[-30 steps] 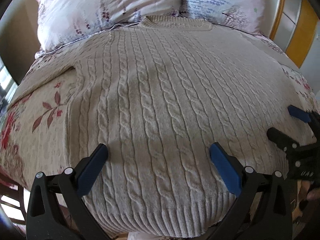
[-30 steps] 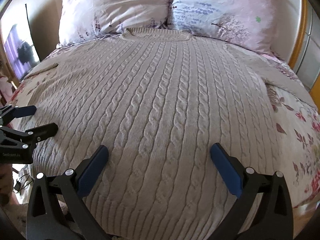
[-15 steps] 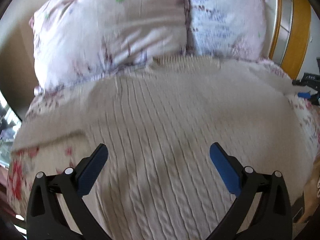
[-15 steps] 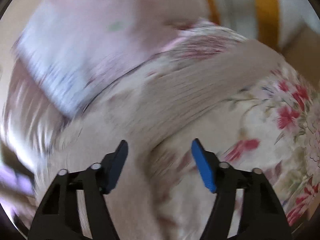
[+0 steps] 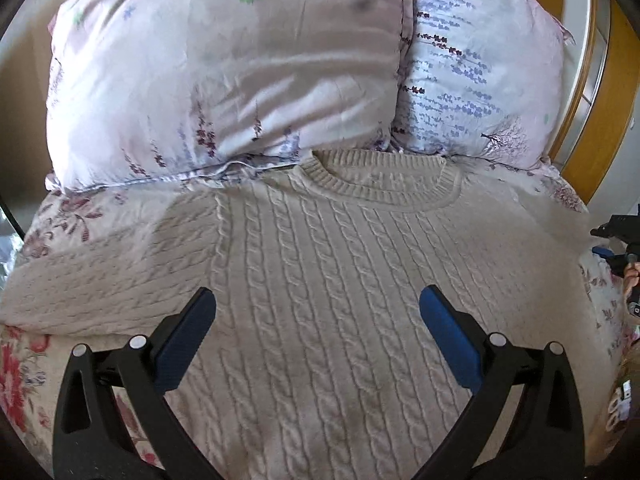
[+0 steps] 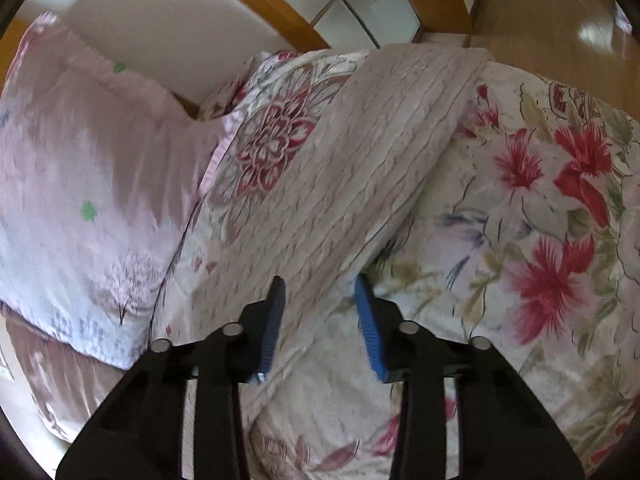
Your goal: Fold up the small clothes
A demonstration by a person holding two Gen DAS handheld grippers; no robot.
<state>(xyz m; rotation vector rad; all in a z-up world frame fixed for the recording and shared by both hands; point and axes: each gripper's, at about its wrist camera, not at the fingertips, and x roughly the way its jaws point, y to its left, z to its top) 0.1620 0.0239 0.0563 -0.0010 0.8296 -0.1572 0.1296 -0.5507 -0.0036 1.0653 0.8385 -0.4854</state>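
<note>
Cream sweater [image 5: 328, 280] flat on flowery bed [image 6: 540, 200], collar by pillows [image 5: 224, 72]. No writing readable. Left gripper [image 5: 316, 320] spread wide, empty. Right gripper [image 6: 320, 300] closing around sleeve [image 6: 360, 168] edge, not yet pinching.

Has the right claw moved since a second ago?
Yes. The right claw swung from the sweater's body out to its sleeve, beside the pillow, and its jaws are closing around the sleeve's edge.
</note>
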